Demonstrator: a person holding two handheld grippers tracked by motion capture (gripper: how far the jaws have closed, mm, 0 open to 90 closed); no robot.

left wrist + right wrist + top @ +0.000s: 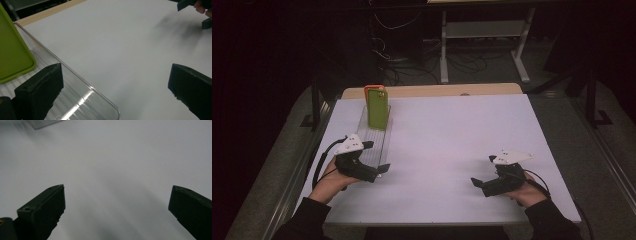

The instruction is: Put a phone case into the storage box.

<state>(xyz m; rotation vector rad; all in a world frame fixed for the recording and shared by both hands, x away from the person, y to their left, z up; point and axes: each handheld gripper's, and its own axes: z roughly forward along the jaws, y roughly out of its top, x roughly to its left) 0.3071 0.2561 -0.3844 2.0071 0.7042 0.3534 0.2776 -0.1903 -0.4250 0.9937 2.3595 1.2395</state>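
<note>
high view: overhead, facing forward | gripper views: low, close | shared: white table (452,150)

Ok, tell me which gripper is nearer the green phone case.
Left. The left gripper sits open at the clear tray's near end, the green phone case standing at its far end; the right gripper is across the table.
</note>
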